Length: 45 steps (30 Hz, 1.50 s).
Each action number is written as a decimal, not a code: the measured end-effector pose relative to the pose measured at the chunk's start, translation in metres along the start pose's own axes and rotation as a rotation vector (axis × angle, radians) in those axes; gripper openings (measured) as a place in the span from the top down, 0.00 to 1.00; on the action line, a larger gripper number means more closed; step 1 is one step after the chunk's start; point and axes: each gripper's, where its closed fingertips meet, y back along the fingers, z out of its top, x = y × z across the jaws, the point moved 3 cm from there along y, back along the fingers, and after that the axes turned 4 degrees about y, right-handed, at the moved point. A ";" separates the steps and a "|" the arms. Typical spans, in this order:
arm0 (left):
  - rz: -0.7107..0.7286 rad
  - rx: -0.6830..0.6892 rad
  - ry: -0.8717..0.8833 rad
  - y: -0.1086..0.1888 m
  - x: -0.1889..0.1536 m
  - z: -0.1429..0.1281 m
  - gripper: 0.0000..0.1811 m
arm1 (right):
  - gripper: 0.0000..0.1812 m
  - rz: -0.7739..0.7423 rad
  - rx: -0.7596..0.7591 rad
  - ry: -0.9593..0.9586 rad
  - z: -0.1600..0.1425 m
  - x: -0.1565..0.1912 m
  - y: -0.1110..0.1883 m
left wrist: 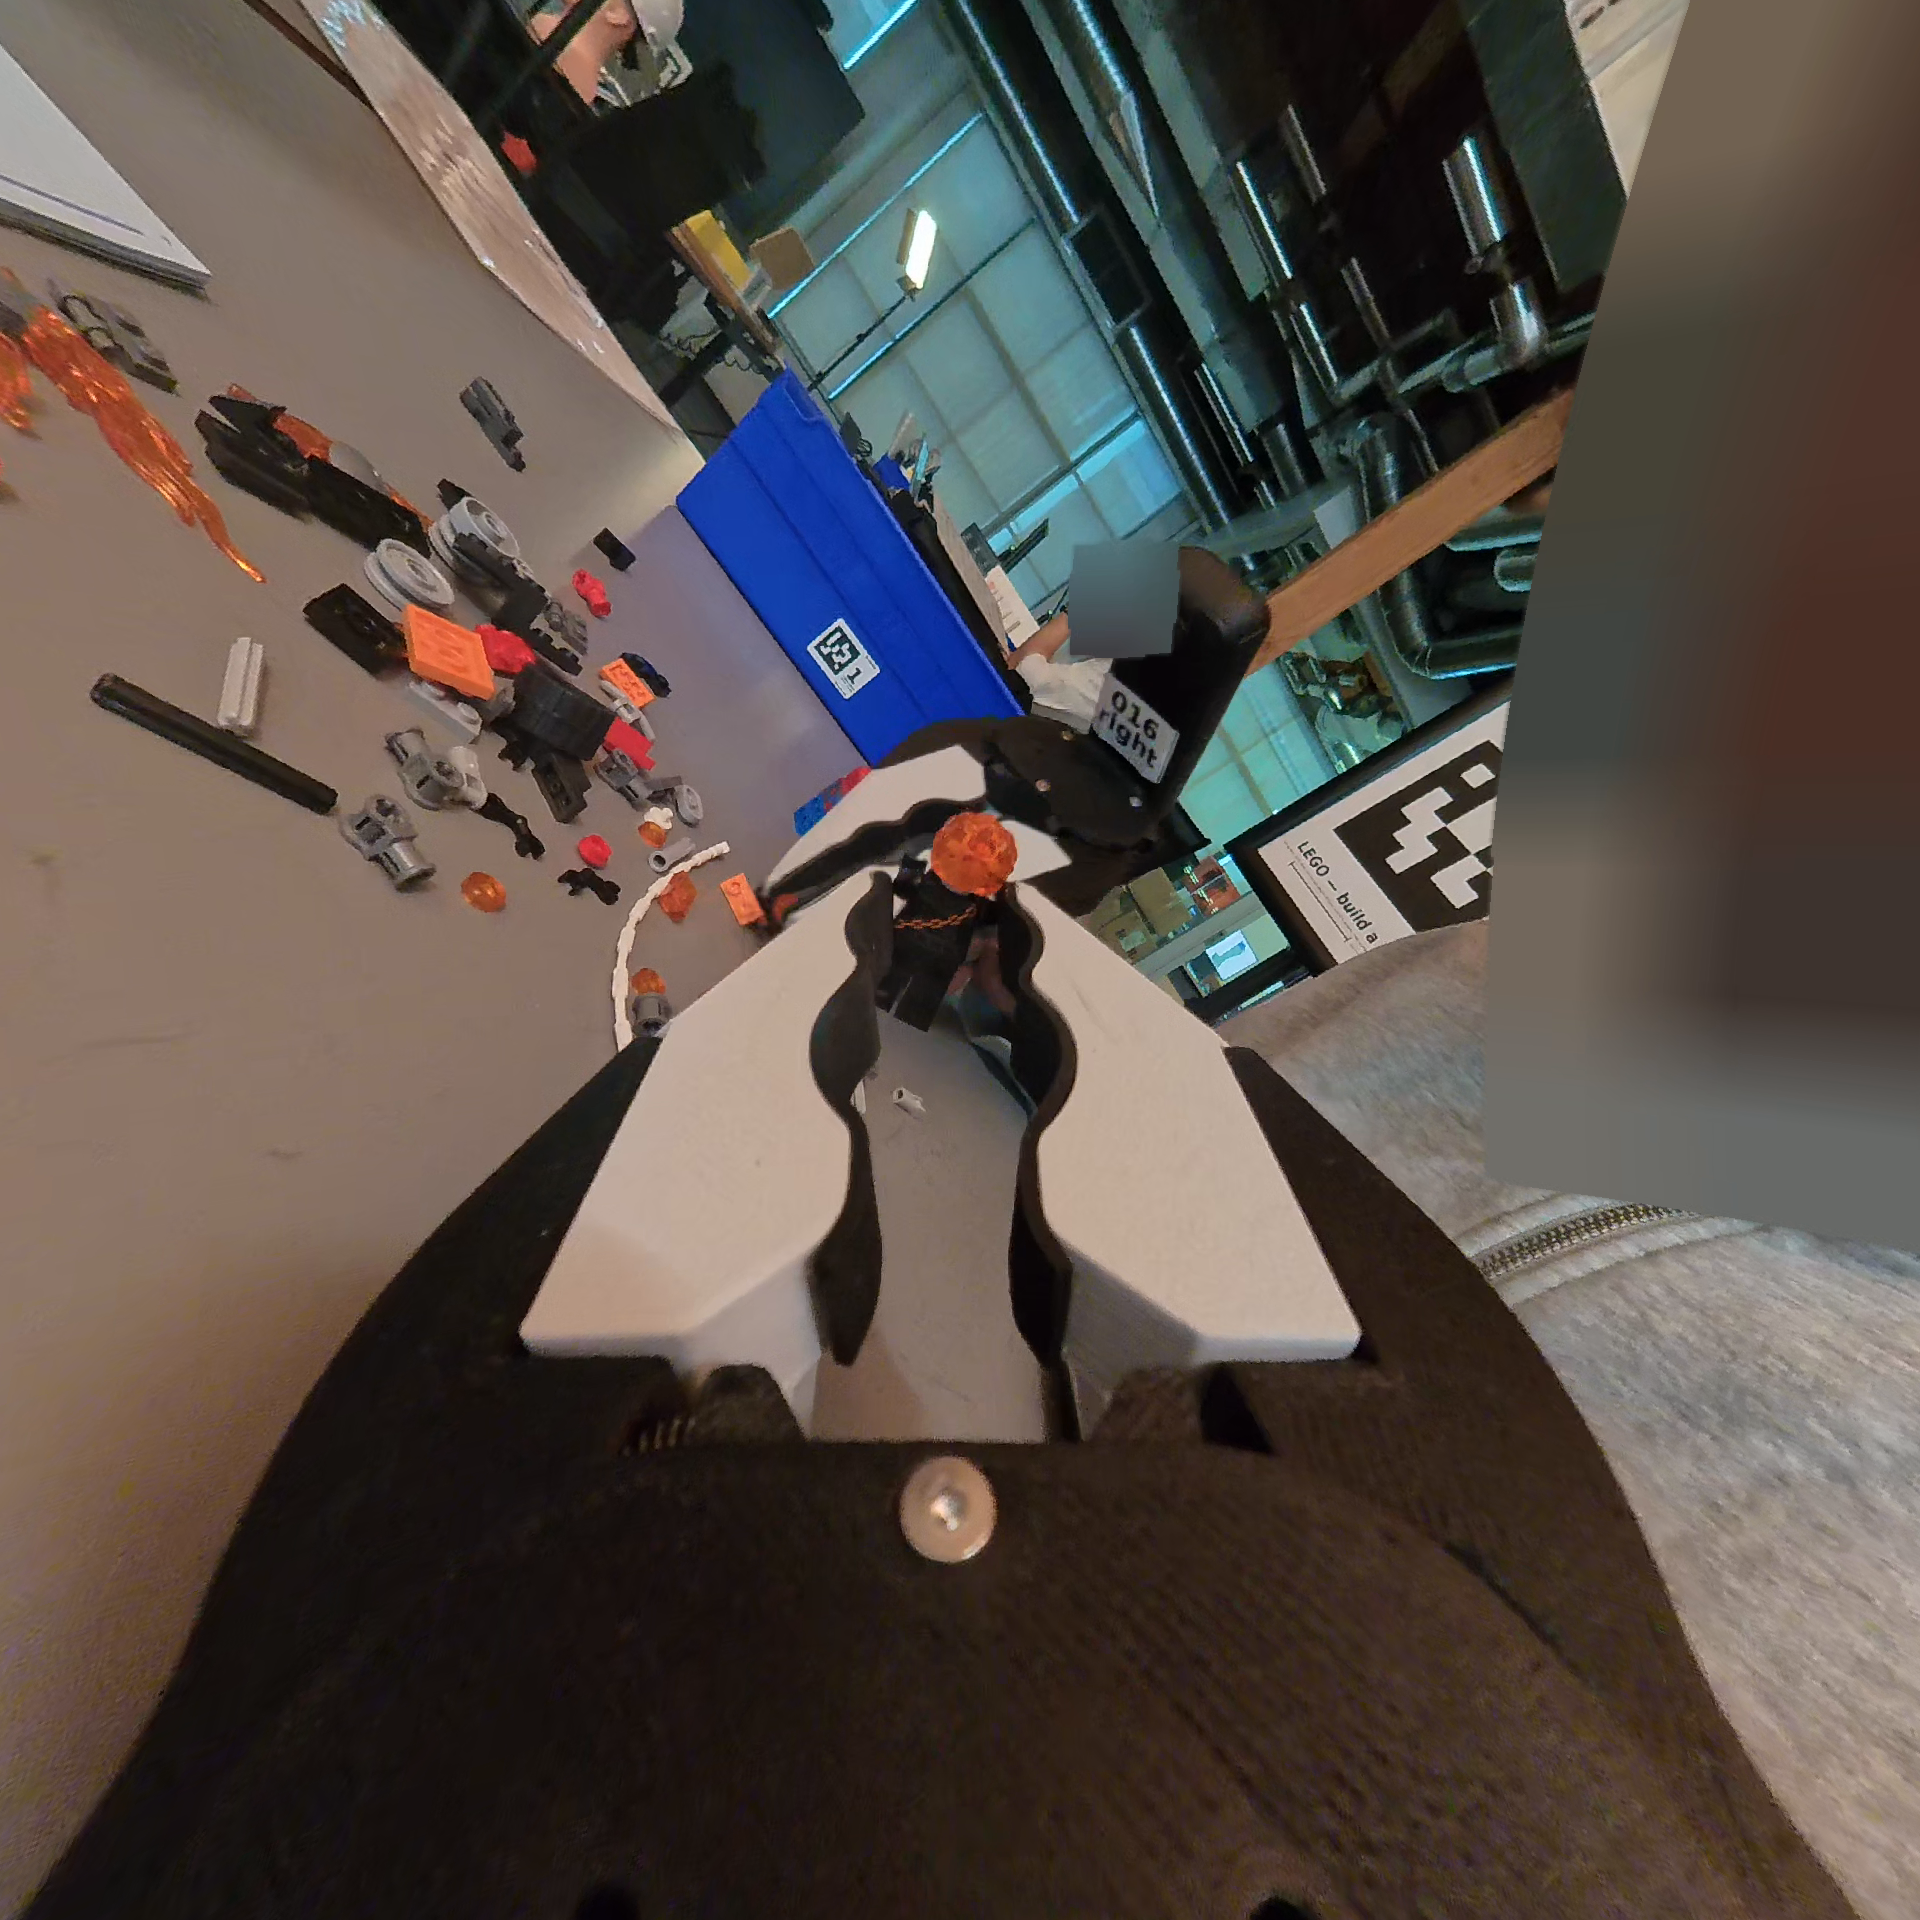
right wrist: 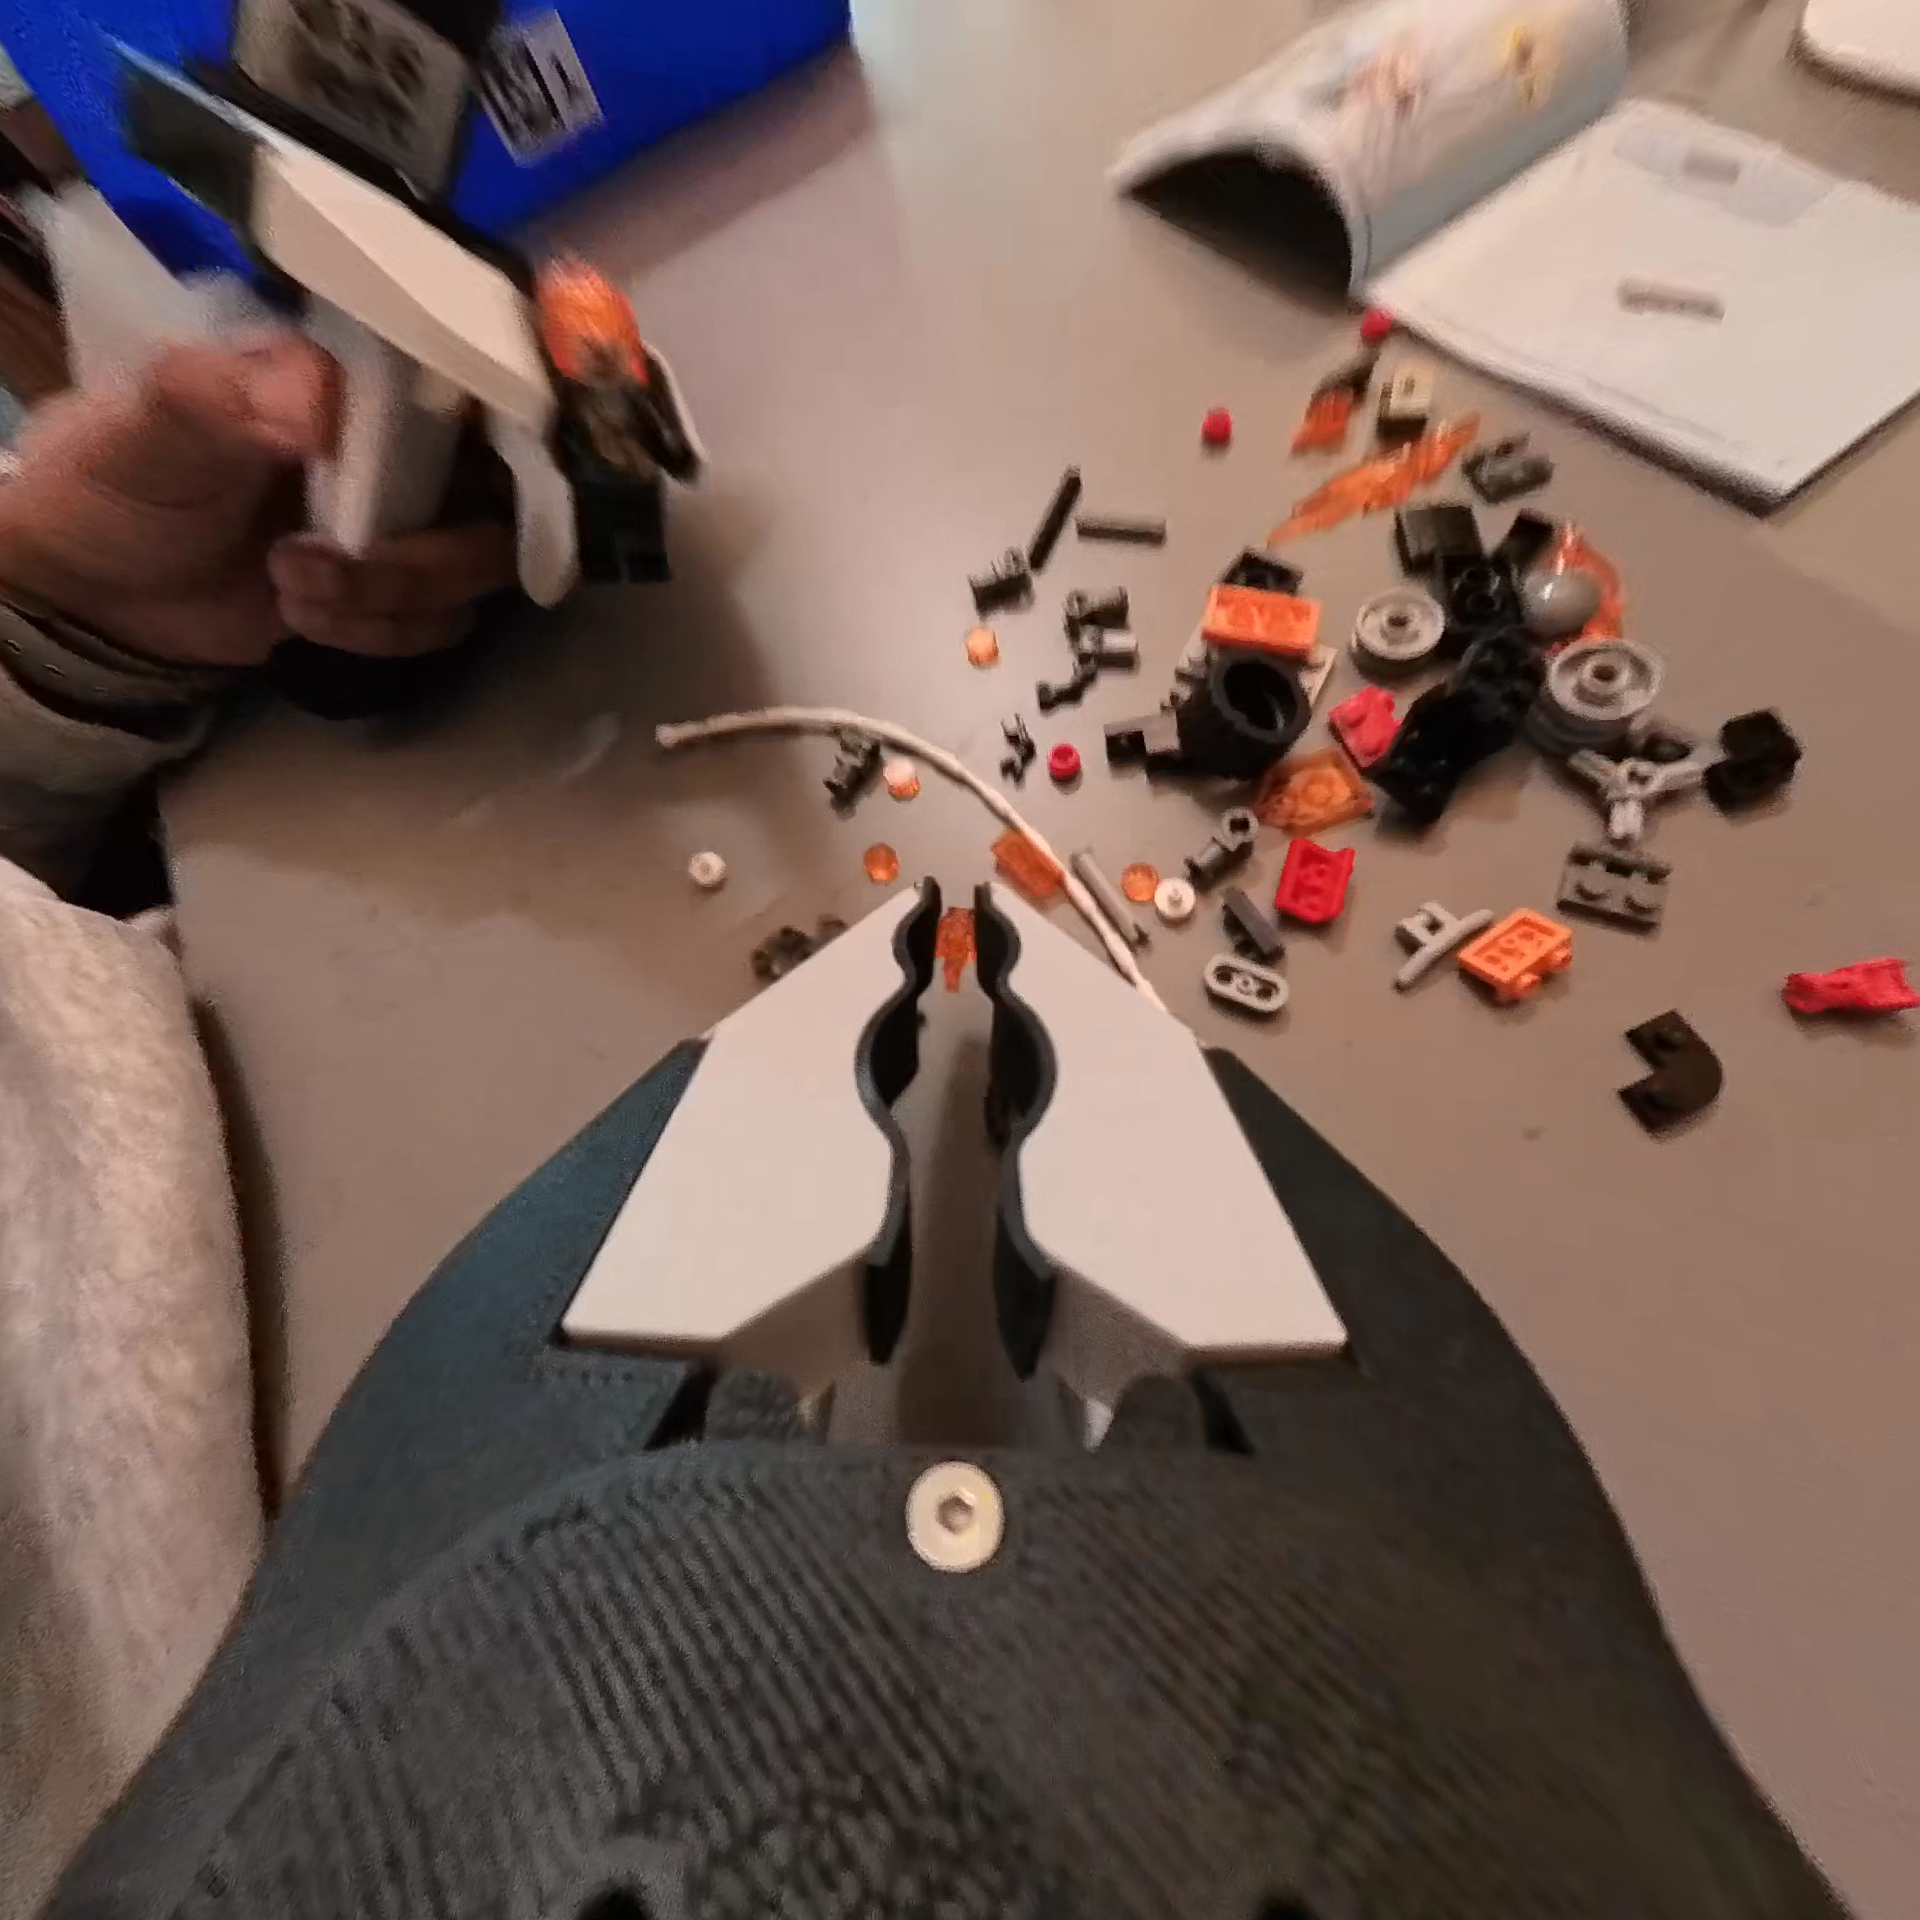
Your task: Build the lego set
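My left gripper [left wrist: 945, 930] is shut on a black minifigure [left wrist: 935, 961] with an orange flame head, gripped by the body near the fingertips and held above the grey table [left wrist: 260, 1091]. The right wrist view shows this gripper [right wrist: 587, 416], blurred, at upper left with the minifigure [right wrist: 613, 457] hanging from it. My right gripper [right wrist: 954, 899] is shut on a small clear orange flame piece [right wrist: 954, 940], low over the table [right wrist: 935, 364]. In the left wrist view its tips [left wrist: 779, 902] lie just beyond the minifigure.
Loose black, grey, red and orange pieces [right wrist: 1403, 707] are scattered on the table, also in the left wrist view [left wrist: 468, 707]. A white chain [right wrist: 935, 764] lies near my right fingertips. A blue bin [left wrist: 831, 582], a booklet [right wrist: 1662, 291] and an opened bag [right wrist: 1371, 135] stand farther off. The left gripper's tips are roughly 9 centimeters from the right gripper's.
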 end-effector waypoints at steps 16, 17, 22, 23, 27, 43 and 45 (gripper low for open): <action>0.126 0.303 -0.099 -0.022 0.004 -0.043 0.90 | 0.99 0.454 -0.703 -0.676 0.055 0.003 0.055; 0.131 0.298 -0.102 -0.022 0.004 -0.042 0.89 | 0.99 0.459 -0.706 -0.721 0.055 0.003 0.053; 0.164 0.223 -0.108 -0.019 0.007 -0.033 0.80 | 0.99 0.510 -0.705 -0.860 0.056 0.012 0.041; 0.170 0.197 -0.131 -0.018 0.006 -0.029 0.80 | 0.99 0.523 -0.705 -0.889 0.057 0.014 0.038; 0.183 0.058 -0.310 -0.015 -0.013 -0.012 0.80 | 0.99 0.576 -0.716 -1.017 0.060 0.023 0.026; 0.195 0.021 -0.522 -0.025 -0.034 -0.019 0.87 | 0.99 0.632 -0.711 -1.006 0.070 0.022 0.045; 0.179 0.036 -0.543 -0.027 -0.038 -0.023 0.87 | 0.99 0.537 -0.743 -0.930 0.073 0.010 0.068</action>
